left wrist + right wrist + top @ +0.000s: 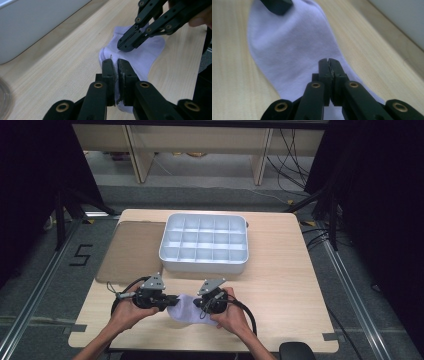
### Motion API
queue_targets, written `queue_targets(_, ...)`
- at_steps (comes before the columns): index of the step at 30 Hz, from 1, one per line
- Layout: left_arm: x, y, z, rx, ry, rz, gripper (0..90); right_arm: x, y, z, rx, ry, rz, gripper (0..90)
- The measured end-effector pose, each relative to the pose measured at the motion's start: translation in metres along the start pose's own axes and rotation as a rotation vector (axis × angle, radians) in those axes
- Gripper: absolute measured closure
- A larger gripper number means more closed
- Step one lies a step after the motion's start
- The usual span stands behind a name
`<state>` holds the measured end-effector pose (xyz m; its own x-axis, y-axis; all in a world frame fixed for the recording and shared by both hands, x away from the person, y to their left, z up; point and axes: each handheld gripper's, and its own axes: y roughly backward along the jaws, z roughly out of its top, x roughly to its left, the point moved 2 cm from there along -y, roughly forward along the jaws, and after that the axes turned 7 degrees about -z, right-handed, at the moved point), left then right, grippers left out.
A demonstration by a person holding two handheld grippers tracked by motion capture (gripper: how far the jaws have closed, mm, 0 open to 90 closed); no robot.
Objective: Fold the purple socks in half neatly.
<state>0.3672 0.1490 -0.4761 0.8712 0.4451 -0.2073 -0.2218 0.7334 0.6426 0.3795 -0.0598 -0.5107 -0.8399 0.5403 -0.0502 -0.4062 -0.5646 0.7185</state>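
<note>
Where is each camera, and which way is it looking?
High view: sits above the person's side, looks forward and down on the table; both forearms, left gripper and right gripper show.
Left gripper view: rides the left gripper, looks along its jaws at the sock; the right gripper shows beyond.
Right gripper view: rides the right gripper, looks along its shut jaws over the sock.
All three share the pale purple sock.

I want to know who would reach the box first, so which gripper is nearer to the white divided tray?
Right. The right gripper sits just below the tray's near wall; the left gripper is farther toward the mat side, both on the sock.
</note>
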Motion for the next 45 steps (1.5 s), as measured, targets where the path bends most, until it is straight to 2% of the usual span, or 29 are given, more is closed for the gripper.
queue_targets(1,0.0,0.001,0.001,0.0,-0.007,-0.002,84.0,0.0,-0.002,0.0,0.027,0.01,-0.006,89.7)
queue_targets(5,0.003,0.007,0.002,0.006,-0.01,0.0,84.0,0.006,-0.01,-0.001,0.063,0.022,0.013,89.9)
queue_targets(10,0.003,0.013,0.005,-0.015,-0.005,-0.001,84.2,0.016,-0.017,0.005,0.061,0.032,0.036,90.0)
queue_targets(15,-0.001,0.009,0.006,0.007,-0.024,-0.015,84.2,0.019,-0.02,0.009,0.045,0.024,0.051,89.8)
queue_targets(19,-0.001,0.007,0.007,0.001,-0.012,-0.014,84.2,0.011,-0.011,0.009,0.01,-0.004,0.051,89.8)
queue_targets(20,-0.001,0.007,0.007,0.001,-0.021,-0.019,84.2,-0.001,0.0,0.008,0.004,-0.003,0.017,89.8)
queue_targets(21,-0.001,0.006,0.007,0.002,-0.011,-0.012,84.2,-0.003,0.004,0.008,-0.006,-0.021,0.011,89.7)
queue_targets(22,-0.001,0.005,0.007,0.002,-0.011,-0.013,84.2,-0.007,0.007,0.007,-0.009,-0.016,0.003,89.8)
queue_targets(23,-0.001,0.005,0.008,0.001,0.0,-0.019,84.2,-0.009,0.01,0.004,0.003,-0.029,0.007,89.5)
queue_targets(24,-0.001,0.004,0.008,0.001,-0.009,-0.021,84.2,-0.012,0.014,0.001,0.023,-0.024,0.0,89.1)
queue_targets(25,-0.001,0.004,0.009,0.003,-0.012,-0.022,84.2,-0.014,0.014,-0.002,0.025,-0.027,0.008,89.1)
queue_targets(27,-0.002,0.002,0.01,-0.003,-0.007,-0.015,84.2,-0.019,0.016,-0.007,0.03,-0.029,-0.005,89.1)
queue_targets(28,-0.003,0.001,0.011,-0.004,-0.006,-0.025,84.2,-0.02,0.016,-0.008,0.041,-0.035,0.008,89.1)
queue_targets(31,-0.004,-0.002,0.016,-0.009,-0.013,-0.034,84.2,-0.019,0.013,-0.009,0.057,-0.014,0.01,89.2)
queue_targets(32,-0.005,-0.003,0.017,-0.015,-0.001,-0.035,84.3,-0.019,0.011,-0.01,0.078,-0.011,0.009,89.2)
queue_targets(33,-0.005,-0.004,0.019,-0.011,-0.014,-0.033,84.7,-0.02,0.01,-0.011,0.1,0.0,0.012,89.2)
queue_targets(36,-0.008,-0.011,0.023,-0.005,-0.017,-0.041,85.9,-0.022,0.004,-0.015,0.122,-0.008,0.019,89.2)
queue_targets(37,-0.009,-0.014,0.024,0.002,-0.024,-0.044,86.1,-0.022,0.002,-0.016,0.106,-0.016,0.026,89.1)
queue_targets(40,-0.013,-0.024,0.025,0.021,-0.027,-0.047,86.9,-0.019,0.005,-0.015,0.131,-0.016,0.012,88.8)
queue_targets(42,-0.014,-0.028,0.026,0.043,-0.039,-0.054,87.1,-0.019,0.005,-0.013,0.105,0.001,0.005,88.4)
queue_targets(43,-0.015,-0.03,0.026,0.029,-0.036,-0.054,87.1,-0.019,0.006,-0.013,0.1,-0.004,0.008,88.4)
queue_targets(45,-0.015,-0.031,0.027,0.031,-0.038,-0.052,87.1,-0.021,0.01,-0.012,0.095,-0.006,0.006,88.4)
